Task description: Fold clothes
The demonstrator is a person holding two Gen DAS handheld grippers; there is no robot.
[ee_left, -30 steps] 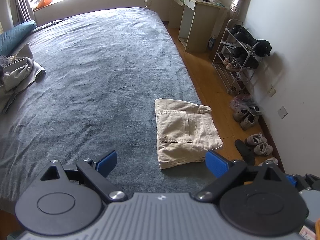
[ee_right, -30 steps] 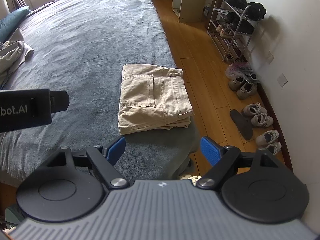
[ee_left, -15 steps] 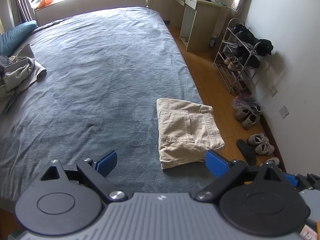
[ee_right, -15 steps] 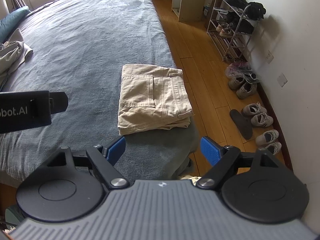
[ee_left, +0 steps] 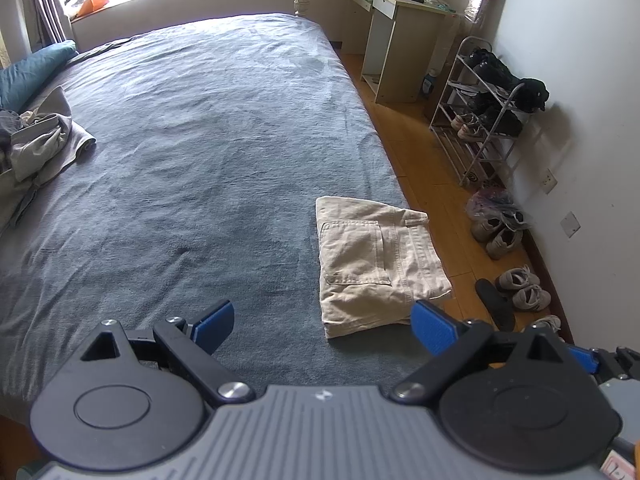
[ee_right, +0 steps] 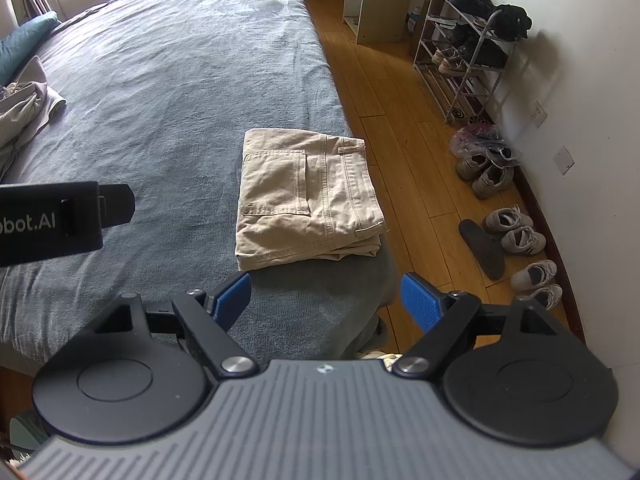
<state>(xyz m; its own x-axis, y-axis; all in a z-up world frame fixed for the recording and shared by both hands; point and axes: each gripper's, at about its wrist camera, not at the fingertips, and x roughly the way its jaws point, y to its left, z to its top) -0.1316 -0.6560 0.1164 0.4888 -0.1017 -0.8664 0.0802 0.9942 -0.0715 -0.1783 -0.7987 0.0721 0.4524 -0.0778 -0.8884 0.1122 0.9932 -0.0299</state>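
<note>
khaki trousers lie folded into a tidy rectangle at the corner of the bed, about twelve o'clock from the right gripper and one o'clock from the left gripper. the bundle sits flat, pocket side up, its right edge just short of the mattress edge, probably put there to keep the wide grey middle free for the next piece.

both grippers hang above the near edge of the bed, tilted down at the cloth, jaws spread wide with nothing between the blue pads. neither touches the trousers, which looks like a let-go after the last fold.

unfolded clothes wait in a crumpled heap near the pillow, at about ten o'clock in both views (well apart from the folded pair). that heap is likely the next job, and reaching it means crossing most of the bed.

shoes and a shoe rack line the wall beside the wooden floor, clear of the work.
</note>
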